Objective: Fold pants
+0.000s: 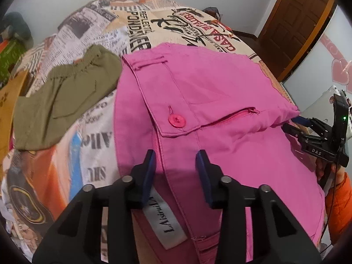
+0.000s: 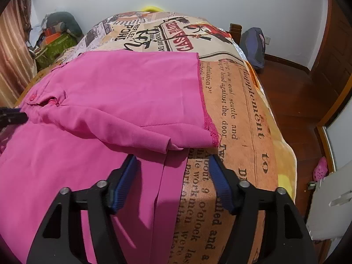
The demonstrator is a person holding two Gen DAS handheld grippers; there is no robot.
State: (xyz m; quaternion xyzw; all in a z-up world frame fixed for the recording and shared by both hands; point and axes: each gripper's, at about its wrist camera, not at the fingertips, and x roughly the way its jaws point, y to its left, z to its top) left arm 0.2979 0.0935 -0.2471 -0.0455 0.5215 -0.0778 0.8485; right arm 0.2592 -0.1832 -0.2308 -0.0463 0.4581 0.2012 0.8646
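Observation:
Pink pants lie on a bed with a newspaper-print cover; their button, zip and waistband label face me. My left gripper is open, its jaws straddling the waistband just above the cloth. In the right wrist view the pants are folded, the leg hem lying across the cover. My right gripper is open and empty over the lower leg's edge. It also shows in the left wrist view at the pants' right edge.
Olive green shorts lie left of the pants. A yellow garment sits at the far left. Clutter is piled by the curtain. A dark backpack stands on the wooden floor beyond the bed, near a door.

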